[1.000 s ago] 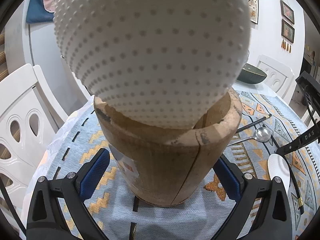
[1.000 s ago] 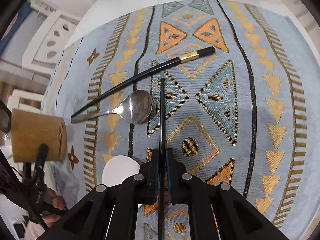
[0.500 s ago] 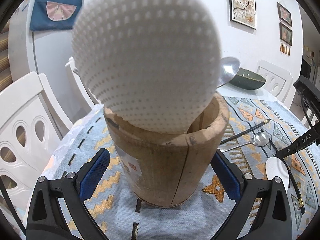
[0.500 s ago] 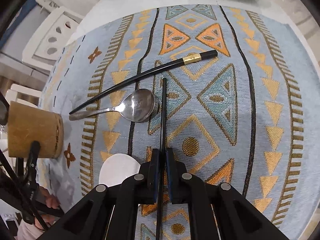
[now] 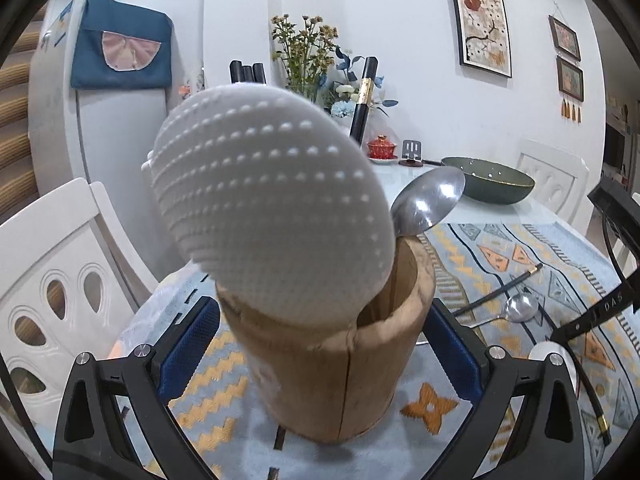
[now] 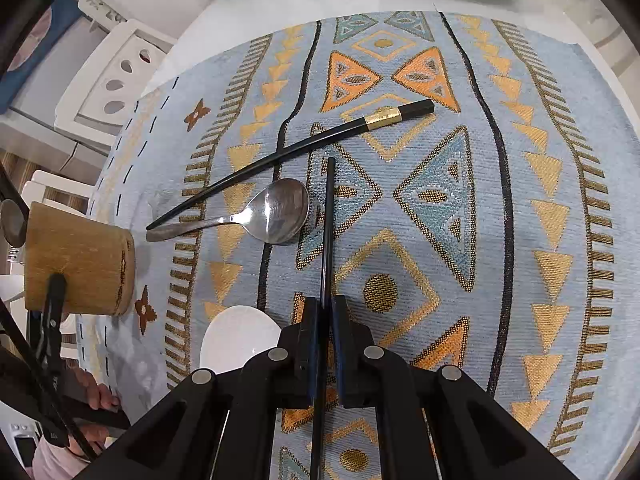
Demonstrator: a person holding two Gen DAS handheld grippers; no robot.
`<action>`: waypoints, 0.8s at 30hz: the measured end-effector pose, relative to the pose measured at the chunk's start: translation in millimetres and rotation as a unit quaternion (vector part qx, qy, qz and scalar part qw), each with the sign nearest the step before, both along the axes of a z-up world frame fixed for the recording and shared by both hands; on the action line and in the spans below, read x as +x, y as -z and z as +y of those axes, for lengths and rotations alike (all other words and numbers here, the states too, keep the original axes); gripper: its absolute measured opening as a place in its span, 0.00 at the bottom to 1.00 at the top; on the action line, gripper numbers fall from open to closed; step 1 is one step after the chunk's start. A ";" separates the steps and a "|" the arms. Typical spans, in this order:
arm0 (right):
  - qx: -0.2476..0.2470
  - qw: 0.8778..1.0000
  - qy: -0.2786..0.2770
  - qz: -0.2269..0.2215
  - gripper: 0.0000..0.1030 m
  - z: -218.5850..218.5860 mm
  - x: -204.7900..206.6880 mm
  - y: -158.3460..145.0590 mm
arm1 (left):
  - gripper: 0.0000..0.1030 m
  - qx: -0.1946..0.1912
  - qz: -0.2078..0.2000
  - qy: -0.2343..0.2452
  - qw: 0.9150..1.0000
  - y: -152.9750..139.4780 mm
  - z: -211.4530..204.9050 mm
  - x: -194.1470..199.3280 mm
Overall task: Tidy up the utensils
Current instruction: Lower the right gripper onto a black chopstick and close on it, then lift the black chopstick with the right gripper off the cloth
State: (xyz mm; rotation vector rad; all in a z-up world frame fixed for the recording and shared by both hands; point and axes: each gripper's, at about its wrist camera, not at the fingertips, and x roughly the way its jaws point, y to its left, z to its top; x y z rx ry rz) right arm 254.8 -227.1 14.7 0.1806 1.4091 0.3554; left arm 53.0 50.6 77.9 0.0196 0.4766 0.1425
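Observation:
A wooden utensil holder [image 5: 332,372] stands on the patterned mat [image 6: 520,200]. It contains a white dotted ladle head [image 5: 272,216], a metal spoon [image 5: 428,200] and upright black chopsticks [image 5: 362,96]. My left gripper [image 5: 320,344] is open, with a blue pad on each side of the holder and narrow gaps showing. My right gripper [image 6: 325,320] is shut on a black chopstick [image 6: 326,220] that points away over the mat. On the mat lie another gold-banded chopstick [image 6: 292,152], a metal spoon [image 6: 276,216] and a white spoon [image 6: 240,336]. The holder [image 6: 80,260] shows at the far left.
A dark green bowl [image 5: 488,184] sits on the white table beyond the mat. A red lidded cup [image 5: 382,148] and a vase of flowers [image 5: 308,56] stand at the back. White chairs [image 5: 52,280] ring the table. A person's hand [image 6: 92,396] holds the left gripper.
The left view has tilted upward and drawn back; the holder now looks smaller and lower between the pads, and its spoon and chopstick tops show. The right gripper has kept still.

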 end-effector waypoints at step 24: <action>-0.007 1.000 0.008 -0.008 0.04 1.7 -4.3 -2.1 | 0.97 0.010 -0.012 -0.004 1.000 5.5 -4.8 -4.7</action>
